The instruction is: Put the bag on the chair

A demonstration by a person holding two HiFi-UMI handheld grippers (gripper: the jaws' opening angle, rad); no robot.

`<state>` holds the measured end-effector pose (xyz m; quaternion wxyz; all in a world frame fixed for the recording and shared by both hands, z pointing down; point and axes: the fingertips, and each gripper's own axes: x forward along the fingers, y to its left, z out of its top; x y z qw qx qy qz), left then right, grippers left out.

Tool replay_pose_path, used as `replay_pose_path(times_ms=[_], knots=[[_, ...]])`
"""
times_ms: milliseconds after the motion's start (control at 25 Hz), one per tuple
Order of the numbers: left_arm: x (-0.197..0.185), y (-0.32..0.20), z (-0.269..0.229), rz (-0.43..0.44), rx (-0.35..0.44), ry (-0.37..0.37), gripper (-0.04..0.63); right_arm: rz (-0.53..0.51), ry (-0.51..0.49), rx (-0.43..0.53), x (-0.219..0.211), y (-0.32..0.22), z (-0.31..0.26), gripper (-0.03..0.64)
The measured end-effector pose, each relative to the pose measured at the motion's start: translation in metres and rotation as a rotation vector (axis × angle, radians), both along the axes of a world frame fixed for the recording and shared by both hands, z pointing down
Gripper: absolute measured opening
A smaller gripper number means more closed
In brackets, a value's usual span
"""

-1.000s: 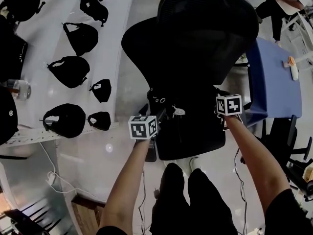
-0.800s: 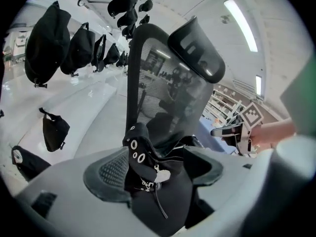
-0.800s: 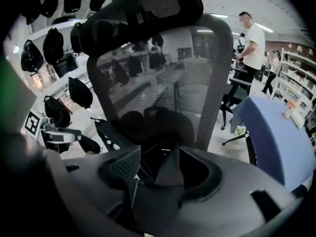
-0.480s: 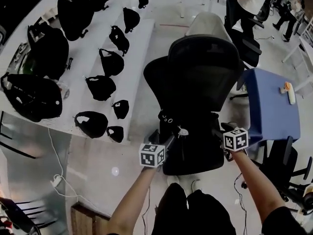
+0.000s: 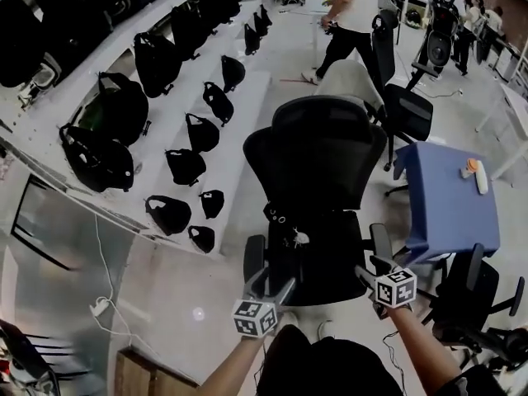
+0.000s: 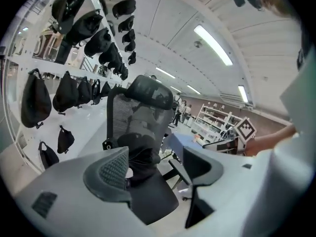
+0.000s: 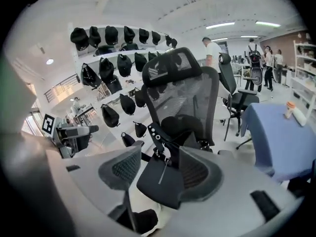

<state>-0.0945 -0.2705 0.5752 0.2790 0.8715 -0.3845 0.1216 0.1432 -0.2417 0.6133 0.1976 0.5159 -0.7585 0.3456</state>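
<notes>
Black soft fabric, the bag [image 5: 295,226] lying on the chair [image 5: 318,151] seat against the backrest looks light and floppy, best pinched by a strap or top edge, while the left gripper [image 5: 271,285] and right gripper [image 5: 374,271], the 2 nearest things, gape wide and empty.

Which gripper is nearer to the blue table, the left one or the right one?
Right. The right gripper is open just before the blue table's near corner; the left gripper, also open, is across the chair seat, away from the table.
</notes>
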Motion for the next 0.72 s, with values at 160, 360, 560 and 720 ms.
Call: replay_pose_path(times_ms=[160, 360, 560, 720], knots=[[0.002, 0.051, -0.016, -0.094, 0.012, 0.048, 0.322, -0.029, -0.045, 0.045, 0.002, 0.047, -0.021, 0.230], [0.026, 0.107, -0.045, -0.127, 0.048, 0.100, 0.321, 0.008, -0.092, 0.087, 0.026, 0.091, -0.050, 0.230], [0.050, 0.136, -0.075, -0.151, 0.108, 0.113, 0.321, 0.036, -0.110, 0.184, 0.046, 0.111, -0.082, 0.210], [0.053, 0.141, -0.100, -0.161, 0.157, 0.108, 0.306, 0.014, -0.090, 0.325, 0.043, 0.111, -0.124, 0.164]])
